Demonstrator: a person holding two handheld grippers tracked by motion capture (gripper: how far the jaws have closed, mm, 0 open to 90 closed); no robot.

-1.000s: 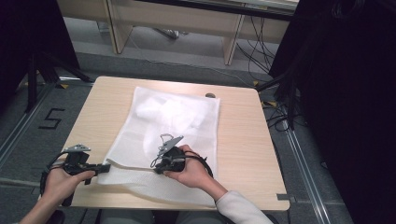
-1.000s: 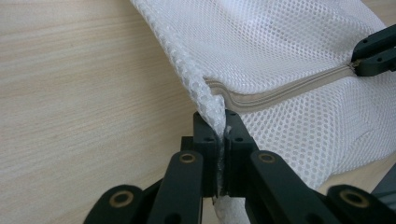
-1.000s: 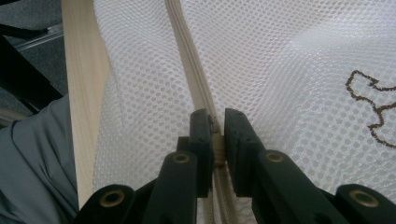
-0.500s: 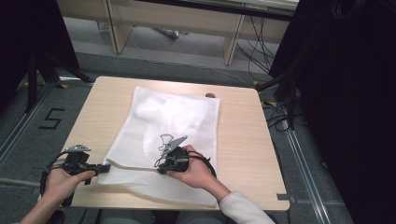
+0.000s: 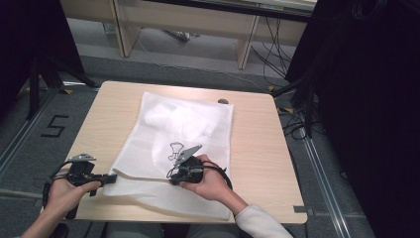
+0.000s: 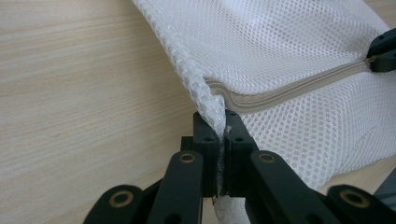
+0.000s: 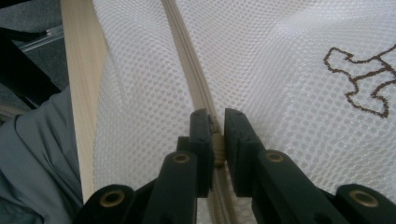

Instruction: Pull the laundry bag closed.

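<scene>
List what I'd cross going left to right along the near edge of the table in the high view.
Left tool, shut on the corner of the white mesh laundry bag → the bag's zipper line → right tool, shut on the zipper pull → bare wooden table.

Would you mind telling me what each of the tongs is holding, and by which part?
Left tongs pinch the mesh bag at its corner, by the zipper's end. Right tongs grip the zipper pull midway along the bag's zipper.
</scene>
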